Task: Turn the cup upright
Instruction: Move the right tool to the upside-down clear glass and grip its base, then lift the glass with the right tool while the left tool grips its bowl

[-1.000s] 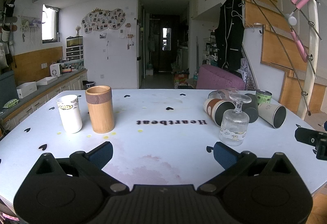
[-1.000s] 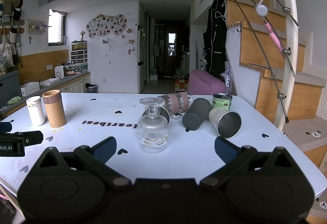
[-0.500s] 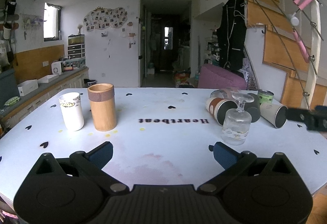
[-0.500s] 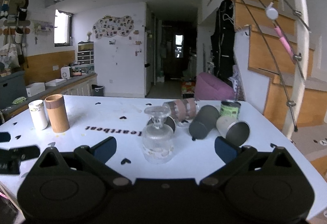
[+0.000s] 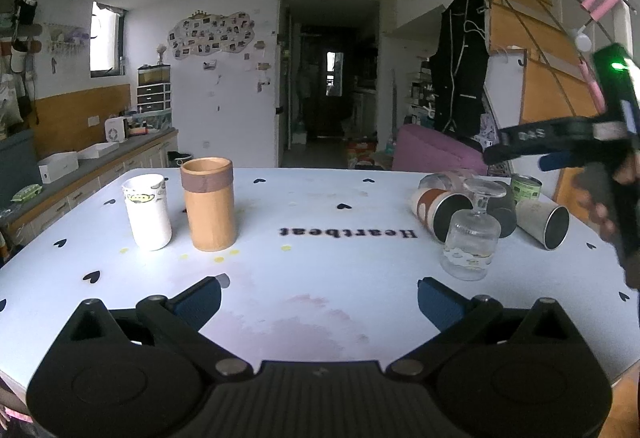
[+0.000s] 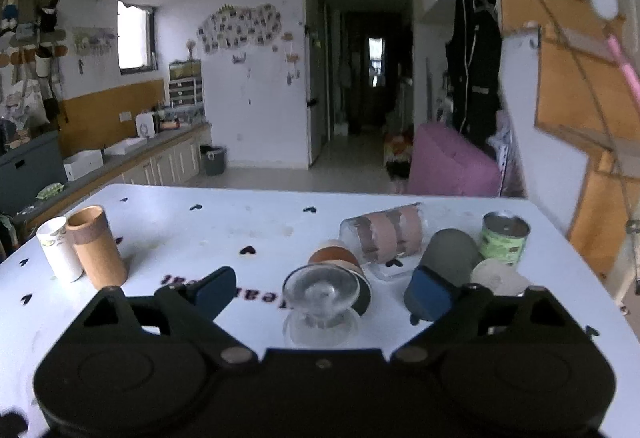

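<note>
A clear footed glass (image 5: 471,238) stands upside down on the white table (image 5: 312,262), foot up. In the right wrist view the glass (image 6: 320,302) sits below and between my right gripper's open fingers; the right gripper (image 6: 322,292) hovers above it, empty. That gripper also shows raised at the right edge of the left wrist view (image 5: 560,154). My left gripper (image 5: 318,298) is open and empty, low over the near table, well left of the glass.
Behind the glass lie several cups on their sides: a brown-banded one (image 5: 438,206), a dark one (image 6: 448,256), a steel one (image 5: 544,218), a clear taped one (image 6: 386,236). A green can (image 6: 503,238) stands upright. A bamboo cup (image 5: 208,204) and white cup (image 5: 147,212) stand at left.
My right gripper has risen and moved forward over the upside-down glass, looking down on its foot. The left gripper has barely moved. The cups have not moved.
</note>
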Demonstrator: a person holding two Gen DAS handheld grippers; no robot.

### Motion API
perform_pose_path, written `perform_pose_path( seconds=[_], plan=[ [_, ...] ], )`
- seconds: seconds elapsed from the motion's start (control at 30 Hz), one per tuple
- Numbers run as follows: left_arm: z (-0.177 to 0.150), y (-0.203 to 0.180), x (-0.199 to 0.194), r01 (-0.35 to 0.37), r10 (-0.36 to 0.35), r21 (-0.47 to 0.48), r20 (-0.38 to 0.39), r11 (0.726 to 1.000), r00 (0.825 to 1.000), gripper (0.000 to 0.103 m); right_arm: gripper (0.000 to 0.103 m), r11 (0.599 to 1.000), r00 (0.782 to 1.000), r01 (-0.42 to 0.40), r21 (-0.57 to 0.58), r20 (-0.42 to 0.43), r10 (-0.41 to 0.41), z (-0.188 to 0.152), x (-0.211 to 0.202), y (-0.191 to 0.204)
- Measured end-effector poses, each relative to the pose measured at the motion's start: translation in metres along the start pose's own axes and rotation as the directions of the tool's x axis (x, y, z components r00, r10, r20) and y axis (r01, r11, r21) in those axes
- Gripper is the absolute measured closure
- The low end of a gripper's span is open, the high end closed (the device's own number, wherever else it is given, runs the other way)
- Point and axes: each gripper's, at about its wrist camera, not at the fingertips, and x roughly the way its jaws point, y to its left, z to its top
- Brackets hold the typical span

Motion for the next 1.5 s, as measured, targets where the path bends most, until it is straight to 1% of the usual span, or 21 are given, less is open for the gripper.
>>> perform_pose_path(
  seconds=[0.13,0.2,0.23,0.33,0.4,0.5,0.57,0.6,0.63,0.8,0.83,0.9,1.0,1.13,1.27,1.33,1.43,1.5],
  plan=[
    [0.000,0.003,0.001,-0.007,0.007,-0.006,-0.003,1.000,1.000,0.000,0.009,1.000,0.997,-0.014,0.017,-0.076,0.015,0.009,0.031,0.000],
    [-0.001,0.006,0.001,-0.010,0.010,-0.009,-0.003,1.000,1.000,0.000,0.011,1.000,0.992,-0.012,0.022,-0.126,0.015,0.010,0.046,0.000],
    [-0.001,0.007,0.001,-0.012,0.012,-0.011,-0.004,1.000,1.000,0.000,0.014,1.000,0.989,-0.007,0.018,-0.148,0.010,0.009,0.053,0.001],
    [0.000,0.008,0.001,-0.015,0.015,-0.016,-0.005,1.000,1.000,0.000,0.019,1.000,0.983,0.001,0.004,-0.185,0.000,0.008,0.066,0.004],
    [0.000,0.008,0.001,-0.015,0.014,-0.019,-0.009,1.000,1.000,0.000,0.019,1.000,0.980,-0.001,-0.003,-0.197,0.001,0.007,0.070,0.005],
    [-0.001,0.011,0.002,-0.015,0.014,-0.026,-0.015,1.000,1.000,0.000,0.028,1.000,0.973,0.016,-0.018,-0.230,-0.020,0.007,0.078,0.005],
    [-0.001,0.012,0.002,-0.016,0.015,-0.031,-0.017,0.999,1.000,0.000,0.037,0.999,0.968,0.027,-0.028,-0.250,-0.033,0.006,0.082,0.006],
    [-0.001,0.012,0.002,-0.016,0.016,-0.032,-0.017,0.999,1.000,0.000,0.039,1.000,0.966,0.016,-0.026,-0.258,-0.023,0.005,0.084,0.005],
    [-0.001,0.013,0.002,-0.018,0.017,-0.033,-0.017,0.999,1.000,0.000,0.042,1.000,0.965,0.006,-0.022,-0.262,-0.011,0.005,0.084,0.005],
    [-0.001,0.017,0.004,-0.024,0.023,-0.047,-0.024,0.999,0.999,0.000,0.042,0.999,0.962,0.012,-0.049,-0.272,-0.025,0.005,0.080,0.017],
    [-0.001,0.017,0.005,-0.025,0.024,-0.051,-0.026,0.998,0.999,0.000,0.042,0.998,0.961,-0.002,-0.055,-0.276,-0.013,0.004,0.079,0.022],
    [-0.001,0.019,0.005,-0.028,0.027,-0.056,-0.028,0.998,0.999,0.000,0.043,0.998,0.958,-0.054,-0.043,-0.285,0.039,0.003,0.077,0.031],
    [-0.001,0.021,0.004,-0.038,0.037,-0.059,-0.025,0.998,0.999,0.000,0.043,0.990,0.954,-0.130,-0.045,-0.277,0.113,0.000,0.075,0.054],
    [-0.001,0.027,0.005,-0.061,0.059,-0.068,-0.030,0.996,0.998,0.000,0.043,0.979,0.957,-0.192,-0.074,-0.236,0.170,-0.003,0.071,0.088],
    [-0.003,0.032,0.007,-0.071,0.068,-0.078,-0.044,0.994,0.997,0.000,0.043,0.964,0.954,-0.257,-0.075,-0.180,0.240,-0.007,0.065,0.109],
    [-0.004,0.035,0.008,-0.075,0.072,-0.083,-0.046,0.994,0.996,0.000,0.043,0.958,0.954,-0.270,-0.102,-0.166,0.251,-0.018,0.058,0.118],
    [-0.005,0.038,0.009,-0.085,0.080,-0.093,-0.055,0.992,0.995,0.000,0.043,0.948,0.963,-0.264,-0.175,-0.103,0.249,-0.041,0.034,0.124],
    [-0.007,0.040,0.011,-0.091,0.085,-0.100,-0.064,0.991,0.994,0.000,0.043,0.945,0.964,-0.262,-0.195,-0.095,0.247,-0.054,0.017,0.121]
  ],
)
